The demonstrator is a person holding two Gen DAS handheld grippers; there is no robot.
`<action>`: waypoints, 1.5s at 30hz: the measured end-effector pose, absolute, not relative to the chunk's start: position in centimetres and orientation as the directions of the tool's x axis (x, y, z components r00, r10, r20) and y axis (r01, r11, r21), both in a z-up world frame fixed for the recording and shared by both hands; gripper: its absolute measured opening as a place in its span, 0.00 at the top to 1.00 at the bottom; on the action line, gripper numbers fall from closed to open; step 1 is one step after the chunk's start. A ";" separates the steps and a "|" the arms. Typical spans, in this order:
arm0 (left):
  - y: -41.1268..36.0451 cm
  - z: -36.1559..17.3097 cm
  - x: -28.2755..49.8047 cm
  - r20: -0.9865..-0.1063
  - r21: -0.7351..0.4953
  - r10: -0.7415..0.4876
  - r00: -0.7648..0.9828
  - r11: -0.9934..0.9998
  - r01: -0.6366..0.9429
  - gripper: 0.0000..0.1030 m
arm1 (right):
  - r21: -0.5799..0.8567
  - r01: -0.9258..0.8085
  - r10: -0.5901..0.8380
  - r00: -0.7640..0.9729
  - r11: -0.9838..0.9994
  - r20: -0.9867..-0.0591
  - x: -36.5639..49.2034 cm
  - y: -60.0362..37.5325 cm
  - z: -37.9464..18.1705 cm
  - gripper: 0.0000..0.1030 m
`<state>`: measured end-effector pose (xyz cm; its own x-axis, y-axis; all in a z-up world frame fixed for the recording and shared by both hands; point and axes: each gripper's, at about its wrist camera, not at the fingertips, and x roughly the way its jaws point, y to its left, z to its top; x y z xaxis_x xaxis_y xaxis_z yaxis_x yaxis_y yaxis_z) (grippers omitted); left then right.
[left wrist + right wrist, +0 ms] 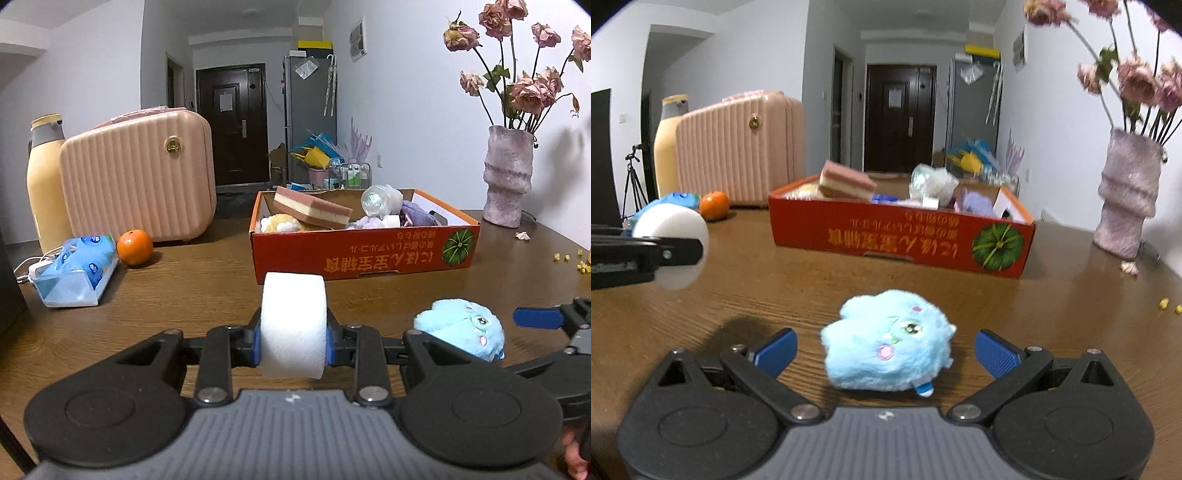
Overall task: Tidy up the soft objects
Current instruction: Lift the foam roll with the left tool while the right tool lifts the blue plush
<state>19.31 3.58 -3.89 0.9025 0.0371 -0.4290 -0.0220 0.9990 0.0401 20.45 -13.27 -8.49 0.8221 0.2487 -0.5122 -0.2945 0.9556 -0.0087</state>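
Observation:
My left gripper (293, 341) is shut on a white foam disc (293, 317), held on edge a little above the brown table; the same white foam disc (674, 245) shows at the left of the right wrist view. A fluffy light-blue plush toy (888, 341) lies on the table between the blue pads of my right gripper (886, 350), which is open and not touching it. In the left wrist view the plush toy (461, 328) lies right of my left gripper. Behind stands a red cardboard box (365, 251) (901, 236) holding a pink-and-cream sponge (312, 208) and other soft items.
At the left are a pink ribbed case (136, 177), a cream flask (46, 177), an orange (135, 246) and a blue tissue pack (77, 269). A pale vase with dried roses (508, 177) stands at the right, with yellow crumbs (583, 264) on the table.

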 end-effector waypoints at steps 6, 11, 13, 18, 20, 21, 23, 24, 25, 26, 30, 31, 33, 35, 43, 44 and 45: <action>3.6 -3.9 19.3 -0.429 0.038 0.039 0.903 0.999 -0.025 0.71 | 0.015 -0.271 0.231 0.788 0.962 -0.571 22.1 -12.6 -9.2 0.00; 3.6 -4.0 19.3 -0.425 0.038 0.039 0.904 0.999 -0.025 0.71 | 0.034 -0.270 0.236 0.765 0.962 -0.599 23.1 -12.2 -9.5 0.00; 3.7 -4.0 19.3 -0.423 0.038 0.041 0.905 0.999 -0.027 0.71 | 0.036 -0.270 0.234 0.757 0.962 -0.610 23.4 -12.0 -9.7 0.00; 3.7 -4.0 19.2 -0.425 0.038 0.039 0.904 0.999 -0.025 0.71 | 0.033 -0.262 0.220 0.727 0.964 -0.650 24.2 -11.7 -10.1 0.00; 3.7 -4.0 19.2 -0.425 0.039 0.040 0.904 0.999 -0.026 0.71 | 0.027 -0.256 0.211 0.726 0.966 -0.654 24.2 -11.7 -10.2 0.00; 3.7 -4.0 19.2 -0.426 0.040 0.040 0.904 0.999 -0.025 0.71 | 0.027 -0.256 0.211 0.726 0.966 -0.655 24.2 -11.7 -10.1 0.00; 3.7 -4.1 19.2 -0.427 0.041 0.040 0.904 0.999 -0.025 0.71 | 0.027 -0.256 0.211 0.726 0.966 -0.655 24.2 -11.7 -10.1 0.00; 3.7 -4.1 19.3 -0.427 0.042 0.041 0.903 0.999 -0.026 0.71 | 0.027 -0.256 0.211 0.726 0.966 -0.655 24.2 -11.7 -10.1 0.00; 3.7 -4.2 19.3 -0.428 0.042 0.041 0.903 0.999 -0.026 0.71 | 0.027 -0.256 0.211 0.726 0.966 -0.655 24.2 -11.7 -10.1 0.00; 3.7 -4.2 19.3 -0.428 0.042 0.041 0.903 0.999 -0.025 0.71 | 0.027 -0.256 0.211 0.726 0.966 -0.655 24.2 -11.6 -10.1 0.00; 3.7 -4.2 19.3 -0.428 0.043 0.040 0.903 0.999 -0.023 0.71 | 0.028 -0.256 0.212 0.726 0.966 -0.654 24.2 -11.6 -10.1 0.00; 3.7 -4.2 19.3 -0.428 0.043 0.039 0.903 0.999 -0.023 0.71 | 0.030 -0.256 0.213 0.726 0.966 -0.653 24.2 -11.7 -10.1 0.01; 3.7 -4.2 19.3 -0.427 0.042 0.039 0.903 0.999 -0.024 0.71 | 0.029 -0.256 0.214 0.732 0.966 -0.646 24.1 -11.8 -10.0 0.14; 3.6 -4.2 19.3 -0.426 0.041 0.038 0.904 0.999 -0.023 0.71 | 0.026 -0.260 0.218 0.746 0.965 -0.630 23.8 -11.8 -9.8 0.29; 3.6 -4.2 19.2 -0.423 0.040 0.040 0.905 0.999 -0.025 0.71 | 0.007 -0.264 0.232 0.833 0.964 -0.503 21.8 -12.3 -8.2 0.33; 3.7 -4.1 19.2 -0.423 0.040 0.040 0.905 0.999 -0.026 0.71 | 0.003 -0.263 0.232 0.846 0.965 -0.481 21.5 -12.3 -7.9 0.33; 3.7 -4.1 19.2 -0.422 0.039 0.040 0.906 0.999 -0.026 0.71 | -0.002 -0.263 0.233 0.857 0.965 -0.460 21.2 -12.4 -7.6 0.33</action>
<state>19.23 3.71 -4.10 0.9056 0.0402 -0.4223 -0.0260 0.9989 0.0393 21.16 -12.38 -7.62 0.8571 0.2325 -0.4597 -0.2626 0.9649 -0.0017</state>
